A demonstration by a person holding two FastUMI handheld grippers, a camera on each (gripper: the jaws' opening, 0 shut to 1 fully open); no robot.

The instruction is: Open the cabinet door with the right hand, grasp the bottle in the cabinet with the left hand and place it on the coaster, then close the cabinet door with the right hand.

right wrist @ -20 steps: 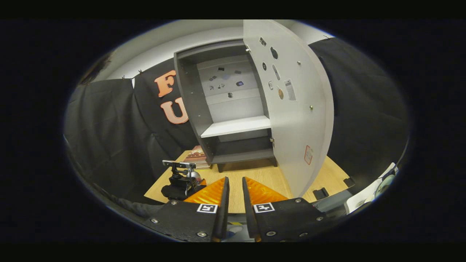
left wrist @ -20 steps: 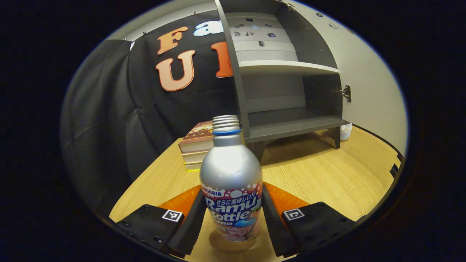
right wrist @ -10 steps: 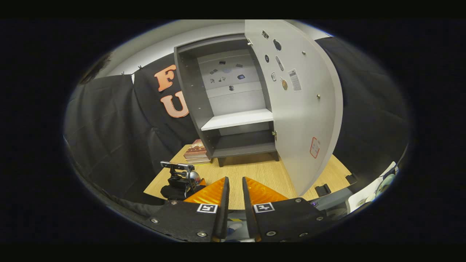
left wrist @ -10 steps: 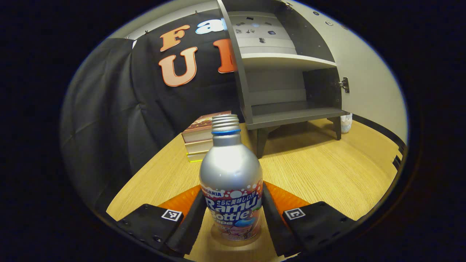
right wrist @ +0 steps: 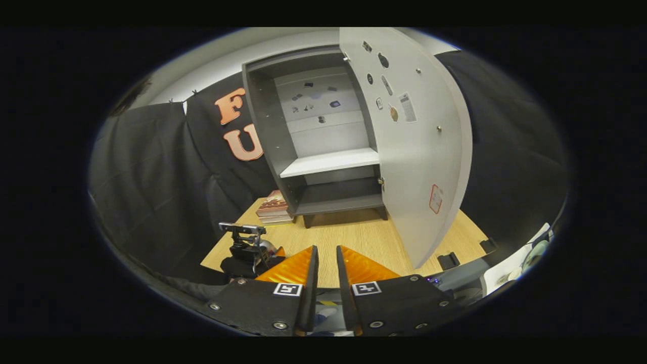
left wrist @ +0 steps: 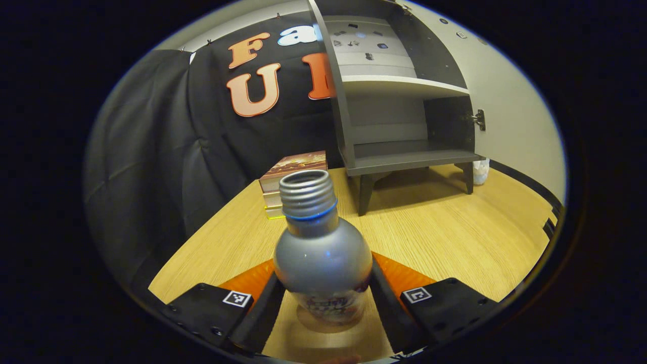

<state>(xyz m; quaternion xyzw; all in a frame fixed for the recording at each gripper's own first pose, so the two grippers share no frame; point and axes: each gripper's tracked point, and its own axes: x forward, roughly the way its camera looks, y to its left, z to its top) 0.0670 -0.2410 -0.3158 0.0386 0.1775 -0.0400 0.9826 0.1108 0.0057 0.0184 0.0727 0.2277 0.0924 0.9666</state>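
Pinching smooth metallic bottle (left wrist: 322,255): left hand-held gripper (left wrist: 323,298), ribbed orange fingers (left wrist: 399,275).

The left gripper (left wrist: 323,303) has two black fingers with ribbed orange panels behind them, and each black body block carries a small square black-and-white marker. The right gripper (right wrist: 326,275) is built alike: orange ribbed wedges, black plates, silver screws (right wrist: 275,325) and one square marker per side.

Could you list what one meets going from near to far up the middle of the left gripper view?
Left gripper → bottle between its jaws → bare stretch of wooden table → stack of books → open cabinet.
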